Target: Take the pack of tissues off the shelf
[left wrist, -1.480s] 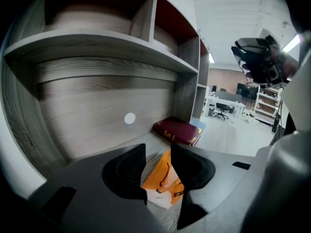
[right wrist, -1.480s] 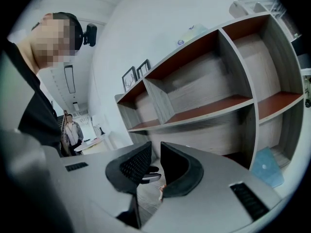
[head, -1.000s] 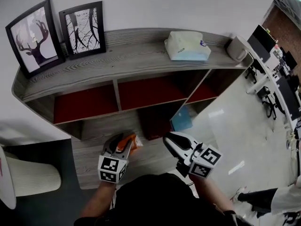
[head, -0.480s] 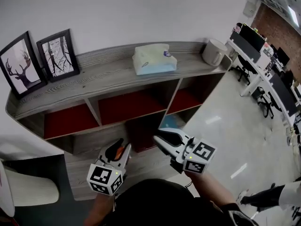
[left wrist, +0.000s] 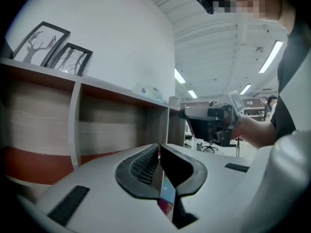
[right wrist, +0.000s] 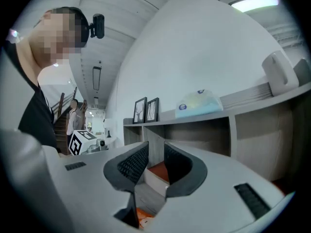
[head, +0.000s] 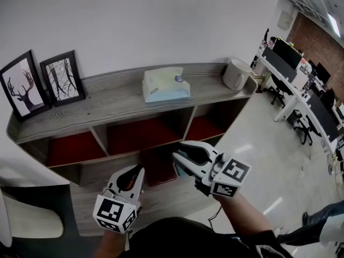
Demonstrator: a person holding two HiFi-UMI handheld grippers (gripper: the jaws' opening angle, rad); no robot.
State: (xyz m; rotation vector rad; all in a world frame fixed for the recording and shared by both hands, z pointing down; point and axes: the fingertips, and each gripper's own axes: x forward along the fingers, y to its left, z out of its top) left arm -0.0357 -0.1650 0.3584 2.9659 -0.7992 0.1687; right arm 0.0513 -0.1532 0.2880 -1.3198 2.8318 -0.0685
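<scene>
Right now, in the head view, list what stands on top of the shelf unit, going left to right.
deer picture → second framed picture → pack of tissues → white container

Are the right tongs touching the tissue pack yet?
Apart. Head view shows the right tongs low before the shelf compartments, the tissue pack up on the top board.

Two framed pictures (head: 61, 77), one pack of tissues (head: 165, 85) and one white mug (head: 235, 74) are sitting on one shelf unit (head: 107, 98), above the left gripper (head: 138, 169) and the right gripper (head: 180, 151).
</scene>
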